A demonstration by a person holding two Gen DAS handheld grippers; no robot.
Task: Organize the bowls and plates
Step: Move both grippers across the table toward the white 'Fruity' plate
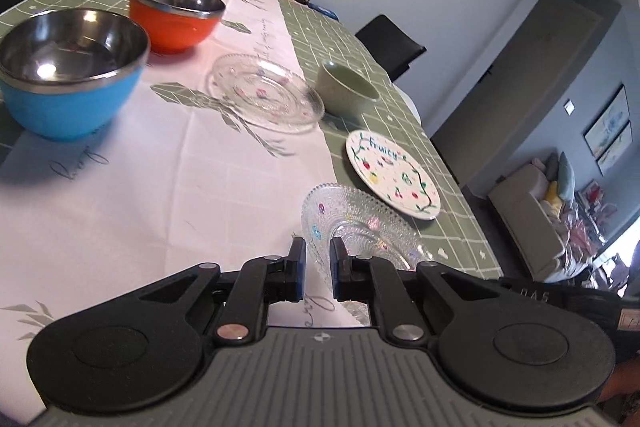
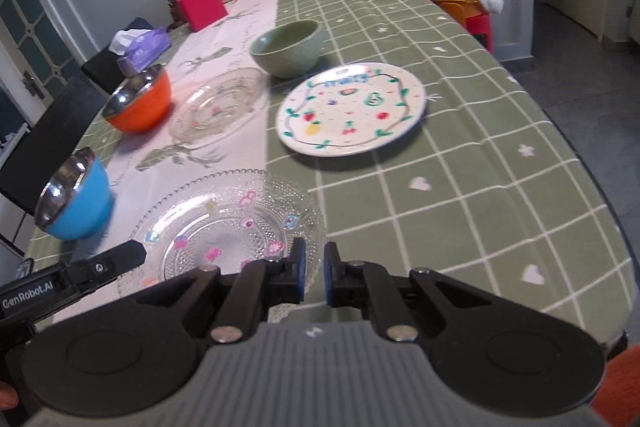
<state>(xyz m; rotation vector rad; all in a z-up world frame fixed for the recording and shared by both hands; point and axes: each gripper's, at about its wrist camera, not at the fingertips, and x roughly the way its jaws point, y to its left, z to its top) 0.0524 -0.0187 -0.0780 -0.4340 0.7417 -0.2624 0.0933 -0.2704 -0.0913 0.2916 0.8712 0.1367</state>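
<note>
Both tongs pinch the near glass plate at its rim, held at the table's near edge

Left gripper and right gripper are each closed on that plate's beaded rim, at opposite sides. The second glass plate lies farther up the white runner, straight ahead. The fruit plate and green bowl sit towards the right edge, the blue bowl and orange bowl by the left edge; nothing blocks the way

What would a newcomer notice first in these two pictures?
Probably the near glass plate, gripped at opposite rims by the left gripper and right gripper. Beyond it lies the white fruit-pattern plate, and left of them stand the blue bowl and orange bowl.
</note>
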